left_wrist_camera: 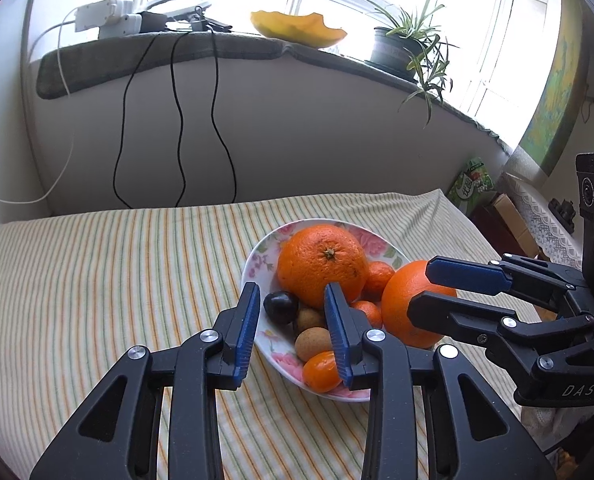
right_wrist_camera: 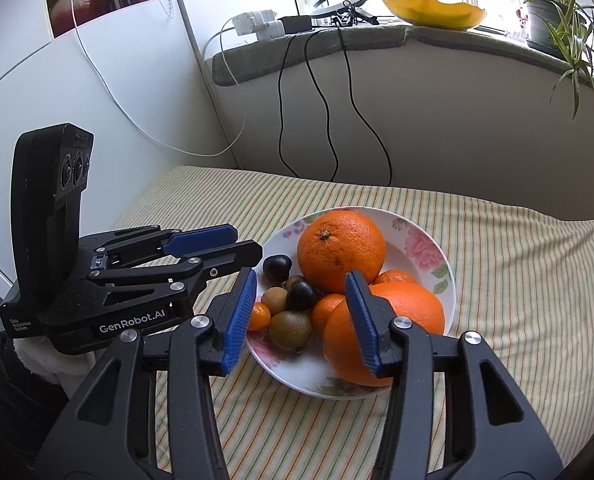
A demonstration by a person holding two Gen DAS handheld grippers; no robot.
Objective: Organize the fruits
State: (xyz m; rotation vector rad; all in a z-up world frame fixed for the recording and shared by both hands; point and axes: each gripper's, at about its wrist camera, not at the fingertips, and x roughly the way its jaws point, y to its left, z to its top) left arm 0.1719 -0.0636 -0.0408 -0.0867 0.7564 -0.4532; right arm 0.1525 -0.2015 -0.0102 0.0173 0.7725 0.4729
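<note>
A floral bowl [left_wrist_camera: 257, 258] [right_wrist_camera: 433, 256] on the striped cloth holds two big oranges [left_wrist_camera: 323, 266] [right_wrist_camera: 409, 304], small tangerines [left_wrist_camera: 379, 276], kiwis [right_wrist_camera: 289, 330], dark plums [left_wrist_camera: 280, 307] [right_wrist_camera: 277, 268] and a kumquat [left_wrist_camera: 321, 372] [right_wrist_camera: 259, 316]. My left gripper [left_wrist_camera: 293, 336] [right_wrist_camera: 233, 246] is open and empty at the bowl's left rim. My right gripper [right_wrist_camera: 303, 320] [left_wrist_camera: 425, 286] is open over the bowl's near side, its fingers on either side of the near orange in the left wrist view, with no clear grip.
The striped cloth [left_wrist_camera: 97, 280] covers the table up to a wall with hanging cables [left_wrist_camera: 177, 120]. A sill above holds a yellow dish [left_wrist_camera: 297, 28], a potted plant [left_wrist_camera: 409, 48] and power strips [left_wrist_camera: 109, 18]. Boxes [left_wrist_camera: 473, 184] stand to the right.
</note>
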